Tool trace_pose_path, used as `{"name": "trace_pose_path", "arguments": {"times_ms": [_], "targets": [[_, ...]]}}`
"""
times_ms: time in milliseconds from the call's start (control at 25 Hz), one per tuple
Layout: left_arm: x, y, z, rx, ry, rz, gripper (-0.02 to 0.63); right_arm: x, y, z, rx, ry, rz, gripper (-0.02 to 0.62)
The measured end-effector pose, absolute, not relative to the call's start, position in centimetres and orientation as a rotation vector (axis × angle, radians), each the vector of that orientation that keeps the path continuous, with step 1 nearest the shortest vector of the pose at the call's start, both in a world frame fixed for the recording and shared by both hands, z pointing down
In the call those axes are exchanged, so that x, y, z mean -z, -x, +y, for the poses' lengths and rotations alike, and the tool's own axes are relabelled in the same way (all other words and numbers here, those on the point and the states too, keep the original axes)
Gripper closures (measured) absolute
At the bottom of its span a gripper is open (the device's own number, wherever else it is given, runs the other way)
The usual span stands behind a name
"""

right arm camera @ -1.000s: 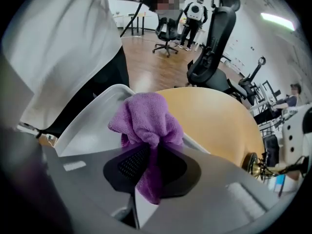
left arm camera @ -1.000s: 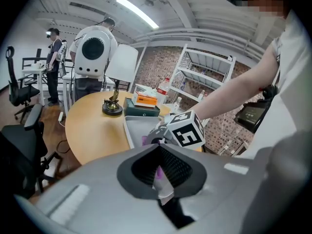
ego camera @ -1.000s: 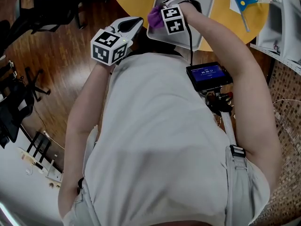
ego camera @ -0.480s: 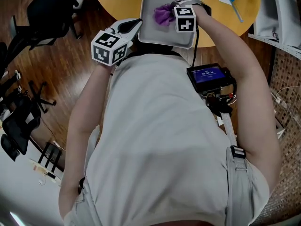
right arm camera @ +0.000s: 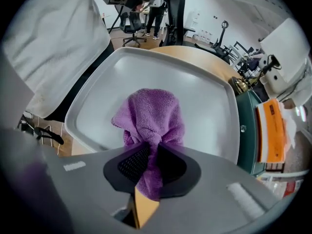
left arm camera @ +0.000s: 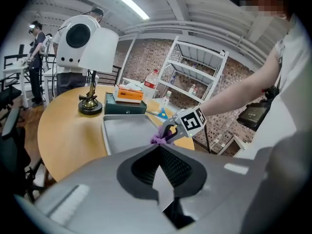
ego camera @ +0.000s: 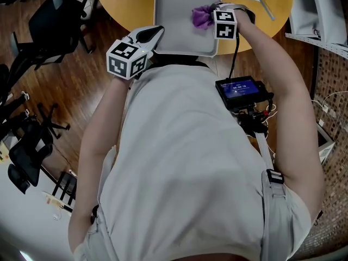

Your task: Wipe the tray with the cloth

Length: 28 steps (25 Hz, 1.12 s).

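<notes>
Head view: L gripper [ego camera: 154, 34], tips at near-left rim of tray [ego camera: 179, 20]. R gripper [ego camera: 213, 16], purple cloth [ego camera: 202, 16] at its tips, over tray floor nr right rim.
L gripper view: jaws clenched on tray rim; tray floor straight ahead of jaws.
R gripper view: jaws grasping cloth; the bunch spreads ahead of tips, lying on tray floor.

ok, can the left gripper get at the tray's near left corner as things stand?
Probably yes: the left gripper hangs right by that corner of the tray, nothing between them; the cloth and right gripper are over on its right side. Left jaws are together, so open first.
</notes>
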<state>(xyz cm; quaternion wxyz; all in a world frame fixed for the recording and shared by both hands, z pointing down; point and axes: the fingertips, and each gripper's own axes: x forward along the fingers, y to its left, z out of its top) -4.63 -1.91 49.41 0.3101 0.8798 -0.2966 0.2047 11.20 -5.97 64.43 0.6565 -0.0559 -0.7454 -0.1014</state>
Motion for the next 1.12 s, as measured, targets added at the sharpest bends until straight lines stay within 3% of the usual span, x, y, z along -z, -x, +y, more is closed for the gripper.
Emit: {"name": "trace_pose_path", "arguments": {"times_ms": [280, 800, 1120], "targets": [[-48.3, 5.5, -0.8, -0.553, -2.31, -0.833, 0.605, -63.3, -8.9, -6.4, 0.416, 0.178, -1.72, 0.538], [-46.7, 6.4, 1.8, -0.509, -2.267, -0.985, 0.606, -61.3, 2.3, -6.8, 0.571, 0.199, -1.825, 0.54], [-46.7, 7.0, 1.9, -0.5, -2.254, -0.984, 0.606, -60.9, 2.9, -7.2, 0.53, 0.178, -1.843, 0.54]]}}
